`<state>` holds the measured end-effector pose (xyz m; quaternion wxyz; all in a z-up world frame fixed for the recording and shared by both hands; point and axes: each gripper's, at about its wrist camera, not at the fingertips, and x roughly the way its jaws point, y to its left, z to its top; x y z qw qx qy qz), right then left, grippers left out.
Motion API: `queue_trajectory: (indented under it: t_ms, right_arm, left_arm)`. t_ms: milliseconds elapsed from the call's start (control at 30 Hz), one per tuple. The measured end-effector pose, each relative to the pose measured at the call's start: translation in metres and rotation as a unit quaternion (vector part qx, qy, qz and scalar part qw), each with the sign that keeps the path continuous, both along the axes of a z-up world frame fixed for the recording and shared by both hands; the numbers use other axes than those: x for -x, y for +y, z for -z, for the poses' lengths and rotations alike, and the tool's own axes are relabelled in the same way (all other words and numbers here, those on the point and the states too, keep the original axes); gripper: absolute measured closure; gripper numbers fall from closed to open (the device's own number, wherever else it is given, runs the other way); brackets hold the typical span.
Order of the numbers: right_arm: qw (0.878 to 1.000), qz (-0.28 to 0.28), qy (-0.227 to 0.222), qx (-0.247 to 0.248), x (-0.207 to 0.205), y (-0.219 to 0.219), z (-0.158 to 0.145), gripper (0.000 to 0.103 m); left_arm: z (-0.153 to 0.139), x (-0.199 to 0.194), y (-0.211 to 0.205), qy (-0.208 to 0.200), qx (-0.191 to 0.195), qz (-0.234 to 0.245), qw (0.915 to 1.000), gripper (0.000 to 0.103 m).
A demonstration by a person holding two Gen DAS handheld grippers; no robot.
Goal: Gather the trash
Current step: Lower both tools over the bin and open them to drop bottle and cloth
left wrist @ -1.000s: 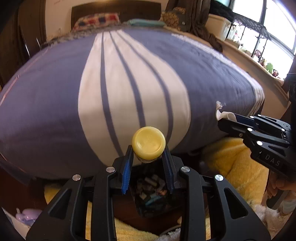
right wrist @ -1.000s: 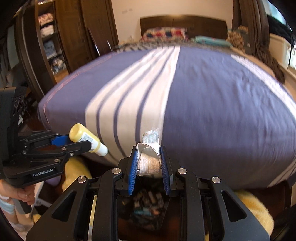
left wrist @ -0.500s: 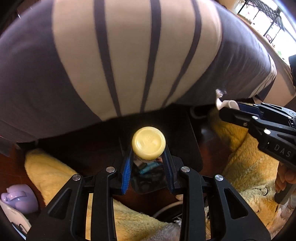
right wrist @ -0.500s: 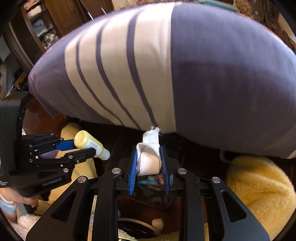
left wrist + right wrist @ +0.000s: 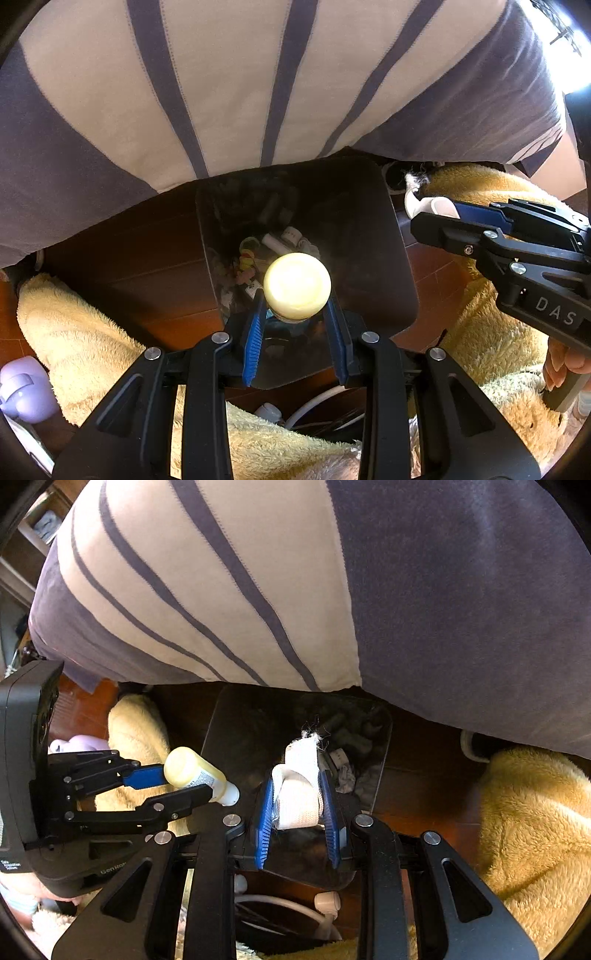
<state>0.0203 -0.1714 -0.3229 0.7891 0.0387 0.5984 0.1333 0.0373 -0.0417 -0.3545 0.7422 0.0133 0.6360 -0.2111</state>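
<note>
The left tongs (image 5: 295, 314) grip a small yellow bottle (image 5: 296, 282) between their blue pads, its rounded bottom facing the left wrist camera. In the right wrist view the same left tongs (image 5: 184, 782) come in from the left, and the yellow bottle (image 5: 197, 773) points its white cap to the right and slightly down, over the near left edge of the bin.

The right tongs (image 5: 299, 805) are closed on a folded white fabric strip (image 5: 299, 790) with a frayed end sticking up at its far tip. In the left wrist view the right tongs (image 5: 436, 218) reach in from the right with the white strip (image 5: 430, 206) at their tip, just beside the bin's right rim.

The dark translucent trash bin (image 5: 388, 258) stands on the reddish wooden floor (image 5: 147, 266), directly below both tongs. Inside it lie assorted scraps (image 5: 273, 247), among them small white tubes and coloured bits. Just beyond the bin, the striped purple and cream bedspread (image 5: 221, 92) hangs over the bed's edge and fills the far half of both views. Fluffy yellow rugs (image 5: 535, 812) lie on the floor to the left and right of the bin. A pale purple object (image 5: 22, 391) sits at the near left edge.
</note>
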Motion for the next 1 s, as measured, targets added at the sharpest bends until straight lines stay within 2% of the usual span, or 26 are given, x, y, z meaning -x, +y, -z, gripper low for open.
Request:
queue_trajectory:
  t_ms: [133, 200, 267, 433, 500, 600, 633, 700, 767, 867, 1000]
  right_arm:
    - [1.0, 0.003, 0.0, -0.002, -0.006, -0.002, -0.002, 0.073]
    - [1.0, 0.006, -0.002, -0.005, -0.006, -0.002, -0.003, 0.071]
    - [1.0, 0.01, -0.005, -0.009, -0.005, -0.005, -0.004, 0.062]
    - [0.999, 0.018, -0.023, -0.015, -0.004, -0.008, -0.014, 0.055]
    - [0.999, 0.022, -0.035, -0.015, -0.003, -0.01, -0.022, 0.051]
    - [0.998, 0.03, -0.063, -0.007, 0.002, -0.017, -0.043, 0.033]
    - [0.997, 0.034, -0.075, -0.001, 0.004, -0.019, -0.051, 0.027]
    - [0.994, 0.045, -0.104, 0.009, 0.009, -0.027, -0.072, 0.02]
    - [0.99, 0.055, -0.132, 0.017, 0.015, -0.033, -0.092, 0.007]
    - [0.982, 0.067, -0.175, 0.03, 0.023, -0.042, -0.124, 0.003]
    - [0.968, 0.078, -0.235, 0.033, 0.034, -0.048, -0.169, 0.003]
  left_arm:
    - [0.0, -0.003, -0.002, 0.005, -0.002, -0.002, 1.0, 0.071]
    - [0.0, -0.002, -0.003, 0.003, -0.005, -0.004, 1.0, 0.06]
    - [-0.005, 0.001, -0.003, -0.001, -0.008, -0.005, 1.0, 0.054]
    - [-0.02, 0.004, 0.003, -0.018, -0.013, -0.013, 0.9997, 0.054]
    - [-0.03, 0.006, 0.007, -0.03, -0.015, -0.019, 0.9992, 0.05]
    - [-0.048, 0.008, 0.015, -0.056, -0.019, -0.027, 0.9979, 0.042]
    - [-0.058, 0.009, 0.019, -0.069, -0.02, -0.032, 0.9969, 0.04]
    - [-0.078, 0.011, 0.024, -0.095, -0.023, -0.041, 0.9944, 0.026]
    - [-0.102, 0.013, 0.03, -0.127, -0.023, -0.05, 0.9904, 0.018]
    - [-0.145, 0.018, 0.04, -0.18, -0.017, -0.063, 0.9815, 0.008]
    - [-0.204, 0.027, 0.05, -0.253, -0.009, -0.086, 0.9636, 0.008]
